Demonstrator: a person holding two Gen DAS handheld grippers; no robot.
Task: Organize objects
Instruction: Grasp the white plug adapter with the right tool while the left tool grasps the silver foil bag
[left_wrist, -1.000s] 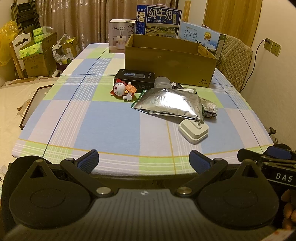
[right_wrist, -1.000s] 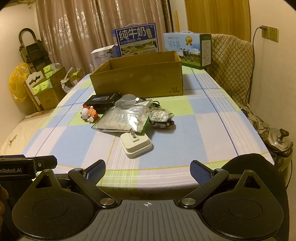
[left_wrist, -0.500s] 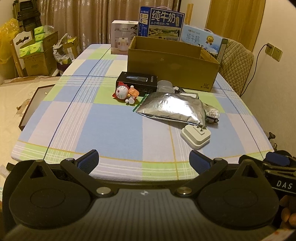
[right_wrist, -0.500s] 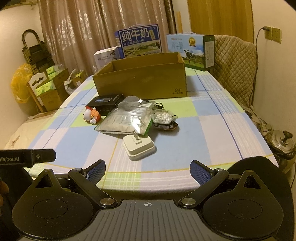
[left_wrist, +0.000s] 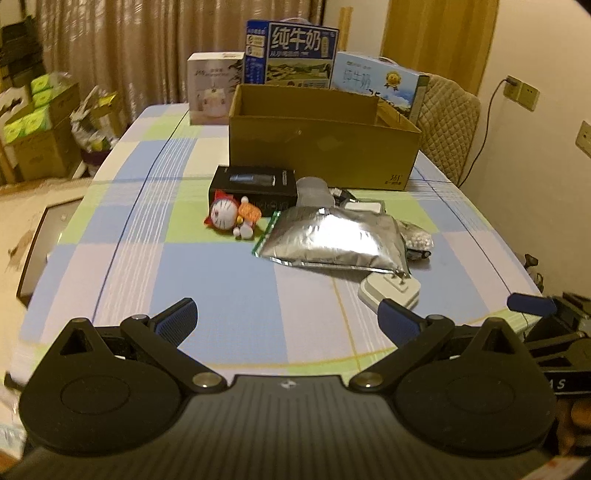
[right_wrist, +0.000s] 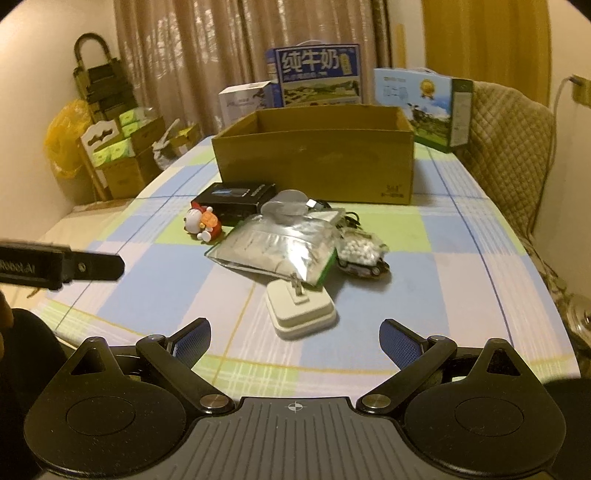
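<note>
A pile lies mid-table: a silver foil pouch (left_wrist: 332, 236) (right_wrist: 275, 245), a white plug adapter (left_wrist: 389, 290) (right_wrist: 301, 308), a Doraemon toy (left_wrist: 231, 218) (right_wrist: 201, 223), a black box (left_wrist: 255, 186) (right_wrist: 234, 195), a bag of white beads on a toy car (right_wrist: 362, 253) and a clear lid (right_wrist: 286, 206). Behind them stands an open cardboard box (left_wrist: 321, 142) (right_wrist: 317, 166). My left gripper (left_wrist: 286, 325) is open and empty above the near table edge. My right gripper (right_wrist: 295, 341) is open and empty, just short of the adapter.
Milk cartons (right_wrist: 317, 77) and a white carton (left_wrist: 216, 88) stand behind the cardboard box. A quilted chair (right_wrist: 509, 147) is at the far right. Stacked boxes (left_wrist: 33, 136) sit on the floor at left. The checked tablecloth (left_wrist: 207, 280) covers the table.
Both grippers have moved forward toward the pile and over the near table edge. Both stay open. The objects have not moved.
</note>
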